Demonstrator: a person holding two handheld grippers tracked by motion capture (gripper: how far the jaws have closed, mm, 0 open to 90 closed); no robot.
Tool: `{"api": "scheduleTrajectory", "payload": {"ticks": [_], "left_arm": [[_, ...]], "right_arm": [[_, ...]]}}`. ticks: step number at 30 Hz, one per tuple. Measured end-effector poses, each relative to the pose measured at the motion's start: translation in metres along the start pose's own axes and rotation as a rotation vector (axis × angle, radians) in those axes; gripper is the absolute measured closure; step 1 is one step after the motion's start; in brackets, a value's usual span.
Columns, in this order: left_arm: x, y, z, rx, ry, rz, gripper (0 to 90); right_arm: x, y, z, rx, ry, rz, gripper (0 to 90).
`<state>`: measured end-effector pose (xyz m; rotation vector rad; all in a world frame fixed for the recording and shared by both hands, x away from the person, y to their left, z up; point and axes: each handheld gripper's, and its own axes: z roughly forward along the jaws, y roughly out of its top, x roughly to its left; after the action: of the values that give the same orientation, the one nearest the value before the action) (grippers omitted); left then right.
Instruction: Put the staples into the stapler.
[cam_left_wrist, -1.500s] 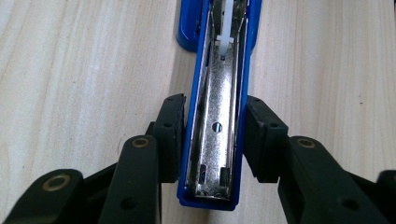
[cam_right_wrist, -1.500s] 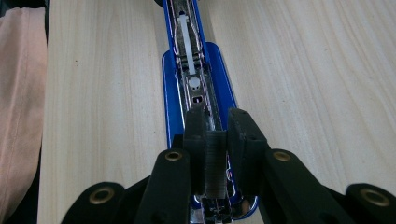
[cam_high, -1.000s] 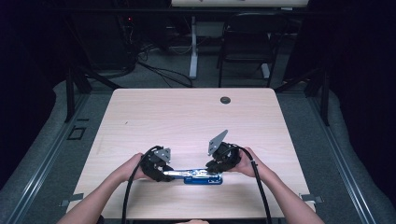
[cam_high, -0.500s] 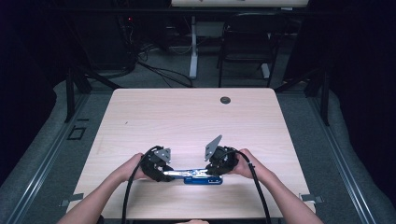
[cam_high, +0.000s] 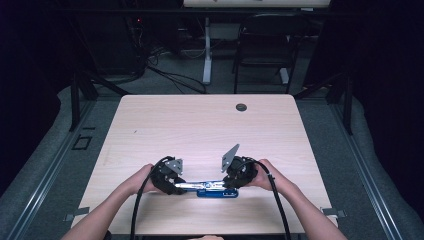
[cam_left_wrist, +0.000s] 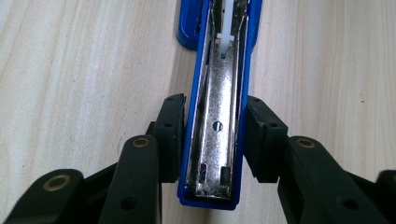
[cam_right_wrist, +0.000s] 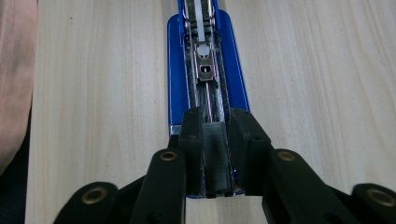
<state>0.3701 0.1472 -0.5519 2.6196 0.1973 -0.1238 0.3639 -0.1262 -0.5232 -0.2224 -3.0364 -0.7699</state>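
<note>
A blue stapler (cam_high: 210, 189) lies opened out flat near the front edge of the pale wooden counter (cam_high: 200, 130), stretched lengthwise between the two hands. The left tongs (cam_high: 176, 186) come in from the left and clamp the lid half: in the left gripper view their black pads (cam_left_wrist: 170, 135) press against both blue side walls of the stapler (cam_left_wrist: 217, 140), whose shiny metal inner channel faces up (a white plastic piece sits farther along it). The right tongs (cam_high: 231, 184) come in from the opposite end. In the right gripper view their pads (cam_right_wrist: 194, 140) sit on either side of the staple magazine (cam_right_wrist: 208, 100), the narrow dark rail running down the middle of the blue base (cam_right_wrist: 175, 70); these tongs have just been opening a little, yet the rail is between them and the pads look close against its sides. A grey three-cornered plate (cam_high: 230, 157) stands tilted on top of the right tongs. Far across the counter, near its back edge, there is a small dark round grommet (cam_high: 241, 107). Both forearms rest over the counter's front edge, cables trailing back.
</note>
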Motion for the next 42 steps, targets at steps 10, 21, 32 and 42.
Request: {"api": "scheduleTrajectory", "payload": {"ticks": [10,21,32,42], "left_arm": [[0.000,0.000,0.000,-0.001,0.001,-0.001,62.5],[-0.001,0.000,0.000,-0.001,0.004,0.004,62.6],[-0.001,0.000,0.000,-0.001,0.008,-0.009,62.1],[0.000,0.000,-0.004,-0.010,-0.026,0.008,62.6]], "right_arm": [[-0.005,0.001,-0.003,-0.038,-0.023,0.097,62.2],[-0.006,0.009,0.011,0.005,-0.096,0.195,60.2],[-0.004,0.007,0.010,0.008,-0.081,0.206,56.3],[-0.008,-0.001,-0.007,-0.099,-0.101,0.294,41.4]]}}
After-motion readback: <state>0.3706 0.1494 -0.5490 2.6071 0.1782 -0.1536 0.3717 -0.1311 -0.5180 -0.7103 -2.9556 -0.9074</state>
